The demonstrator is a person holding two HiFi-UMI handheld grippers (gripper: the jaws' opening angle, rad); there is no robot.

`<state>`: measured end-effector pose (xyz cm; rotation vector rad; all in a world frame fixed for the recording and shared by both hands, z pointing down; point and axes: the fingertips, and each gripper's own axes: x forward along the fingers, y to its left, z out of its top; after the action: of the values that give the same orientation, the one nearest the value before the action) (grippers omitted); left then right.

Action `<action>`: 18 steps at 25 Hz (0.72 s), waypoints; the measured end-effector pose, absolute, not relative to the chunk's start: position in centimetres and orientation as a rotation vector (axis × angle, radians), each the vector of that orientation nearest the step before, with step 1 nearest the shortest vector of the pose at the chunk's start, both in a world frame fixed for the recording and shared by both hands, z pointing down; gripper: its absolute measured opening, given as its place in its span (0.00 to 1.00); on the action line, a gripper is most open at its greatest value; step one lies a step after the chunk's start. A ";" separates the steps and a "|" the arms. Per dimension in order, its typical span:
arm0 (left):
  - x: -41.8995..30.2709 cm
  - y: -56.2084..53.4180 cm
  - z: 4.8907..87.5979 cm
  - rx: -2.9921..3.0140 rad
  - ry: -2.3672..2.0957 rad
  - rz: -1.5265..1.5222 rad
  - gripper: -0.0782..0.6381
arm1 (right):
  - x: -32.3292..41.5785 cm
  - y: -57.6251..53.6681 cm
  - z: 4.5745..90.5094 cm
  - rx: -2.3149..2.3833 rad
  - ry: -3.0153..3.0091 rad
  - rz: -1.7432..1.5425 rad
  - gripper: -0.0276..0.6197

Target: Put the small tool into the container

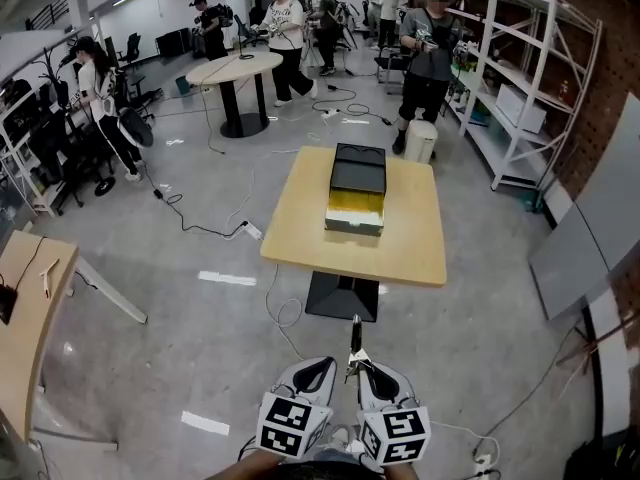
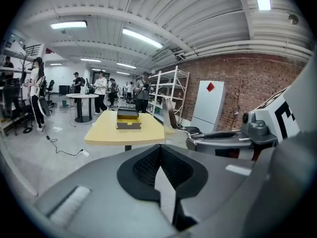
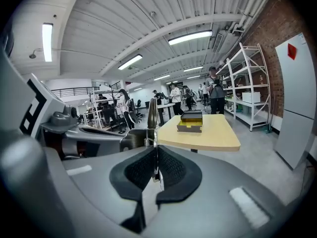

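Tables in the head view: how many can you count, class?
3: the square table in the centre, bearing the container; a round table at the back left; a wooden table at the left edge. Others may be hidden.

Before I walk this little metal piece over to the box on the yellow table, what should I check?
1. Right tool shut on the slim metal implement with a dark end: ok.
2. Left tool shut, nothing in it: ok.
3. Black-lidded box with yellow lining, lid up: ok.
4. Box within reach on the tan wooden table: not ok, it stands across the floor.
5. Path free: not ok, a white cable loops on the grey floor ahead.
6. Room inside the box: cannot tell.
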<state>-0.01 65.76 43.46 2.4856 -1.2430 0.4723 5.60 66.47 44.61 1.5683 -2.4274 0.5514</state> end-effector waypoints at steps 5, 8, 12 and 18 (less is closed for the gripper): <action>7.9 60.4 41.5 2.476 -1.297 0.486 0.13 | 13.3 61.3 42.9 1.507 -2.471 0.539 0.05; 12.5 58.9 41.0 2.485 -1.313 0.501 0.13 | 17.7 59.6 42.4 1.493 -2.491 0.528 0.05; 16.7 57.9 40.2 2.494 -1.316 0.519 0.13 | 21.8 58.6 41.6 1.489 -2.508 0.525 0.05; 20.4 56.3 39.7 2.522 -1.294 0.541 0.13 | 25.2 57.2 41.1 1.499 -2.510 0.523 0.05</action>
<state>20.42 56.28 39.65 2.5220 -1.2936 0.5413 25.21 57.21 41.09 1.4986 -2.5097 0.5233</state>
